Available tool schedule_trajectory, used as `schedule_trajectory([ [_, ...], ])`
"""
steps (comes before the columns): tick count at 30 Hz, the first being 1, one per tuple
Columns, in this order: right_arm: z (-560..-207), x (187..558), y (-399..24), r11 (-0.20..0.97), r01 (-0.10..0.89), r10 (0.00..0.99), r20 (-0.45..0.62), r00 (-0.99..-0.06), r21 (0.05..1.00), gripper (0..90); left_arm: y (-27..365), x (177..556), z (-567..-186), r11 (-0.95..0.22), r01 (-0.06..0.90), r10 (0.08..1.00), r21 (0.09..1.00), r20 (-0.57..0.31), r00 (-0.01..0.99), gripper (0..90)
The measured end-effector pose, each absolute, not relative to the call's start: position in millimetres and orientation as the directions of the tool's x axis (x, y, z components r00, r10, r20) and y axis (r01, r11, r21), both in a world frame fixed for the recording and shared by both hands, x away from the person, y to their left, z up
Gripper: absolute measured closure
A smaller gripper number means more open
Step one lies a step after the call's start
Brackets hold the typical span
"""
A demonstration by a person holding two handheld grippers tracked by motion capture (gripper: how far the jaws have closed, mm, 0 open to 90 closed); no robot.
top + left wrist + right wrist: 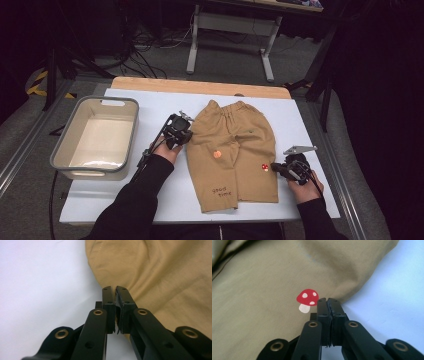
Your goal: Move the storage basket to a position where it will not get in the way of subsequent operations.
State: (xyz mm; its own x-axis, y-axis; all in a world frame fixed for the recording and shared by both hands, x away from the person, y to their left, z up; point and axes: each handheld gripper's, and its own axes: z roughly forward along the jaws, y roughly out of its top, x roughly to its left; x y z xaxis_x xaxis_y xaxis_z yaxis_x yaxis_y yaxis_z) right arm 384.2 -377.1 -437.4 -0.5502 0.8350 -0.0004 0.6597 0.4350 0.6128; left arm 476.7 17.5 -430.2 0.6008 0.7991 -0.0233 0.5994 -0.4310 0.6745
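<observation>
White matte sheet (150, 200) covers the wooden table; dark floor and cables lie beyond. Tan cotton shorts (235, 150) lie flat at the sheet's centre, soft-creased, with a gathered waistband at the far end. Left gripper (187, 135) pinches the cloth's left edge, black jaws pressed together on a raised fold. Right gripper (273, 167) pinches the right leg's edge just beside a red mushroom print (307, 300). Grey rectangular plastic tub (80, 167), smooth-walled with rounded corners, stands left of the shorts.
</observation>
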Motion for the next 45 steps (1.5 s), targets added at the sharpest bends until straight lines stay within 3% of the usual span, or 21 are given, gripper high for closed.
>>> schedule_trajectory([
  [9,-413.3,369.8,-395.3,0.438,0.688,0.825,0.046,-0.563,0.578,90.0,28.6,485.0,-430.1,-0.406,0.603,0.823,0.686,-0.012,0.568,86.3],
  [16,-421.8,362.1,-399.6,0.489,0.715,0.803,0.062,-0.593,0.501,88.7,26.2,481.3,-432.4,-0.423,0.612,0.812,0.668,-0.020,0.584,85.9],
  [17,-420.5,362.0,-400.0,0.489,0.706,0.799,0.061,-0.598,0.512,83.7,25.6,480.7,-432.4,-0.419,0.613,0.811,0.670,-0.028,0.585,85.2],
  [18,-418.7,362.4,-400.3,0.485,0.690,0.802,0.043,-0.596,0.537,69.8,25.4,480.4,-431.8,-0.422,0.611,0.811,0.670,-0.023,0.585,84.0],
  [19,-417.0,363.7,-400.5,0.472,0.679,0.810,0.026,-0.585,0.563,63.7,25.3,480.1,-431.1,-0.418,0.606,0.813,0.676,-0.019,0.582,82.0],
  [23,-412.4,373.9,-400.8,0.418,0.644,0.829,0.021,-0.560,0.641,53.6,26.5,478.7,-426.2,-0.370,0.602,0.802,0.707,-0.085,0.591,67.6],
  [29,-418.7,405.6,-394.7,0.396,0.639,0.850,-0.001,-0.526,0.660,52.3,26.6,483.3,-423.8,-0.342,0.558,0.798,0.756,-0.079,0.597,49.3],
  [34,-424.4,427.8,-388.9,0.382,0.631,0.860,-0.009,-0.511,0.675,49.6,28.3,491.5,-430.2,-0.313,0.554,0.799,0.771,-0.101,0.592,40.4],
  [38,-427.7,440.0,-386.6,0.365,0.628,0.869,-0.009,-0.495,0.688,48.7,30.7,496.7,-435.7,-0.311,0.582,0.803,0.752,-0.121,0.584,40.1],
  [41,-431.6,446.2,-381.7,0.374,0.636,0.869,-0.014,-0.495,0.675,53.3,31.0,498.2,-440.0,-0.319,0.614,0.802,0.722,-0.139,0.581,45.4],
  [45,-437.0,452.4,-374.7,0.394,0.656,0.865,-0.018,-0.502,0.644,61.0,29.5,501.8,-448.6,-0.329,0.659,0.814,0.676,-0.151,0.561,62.0],
])
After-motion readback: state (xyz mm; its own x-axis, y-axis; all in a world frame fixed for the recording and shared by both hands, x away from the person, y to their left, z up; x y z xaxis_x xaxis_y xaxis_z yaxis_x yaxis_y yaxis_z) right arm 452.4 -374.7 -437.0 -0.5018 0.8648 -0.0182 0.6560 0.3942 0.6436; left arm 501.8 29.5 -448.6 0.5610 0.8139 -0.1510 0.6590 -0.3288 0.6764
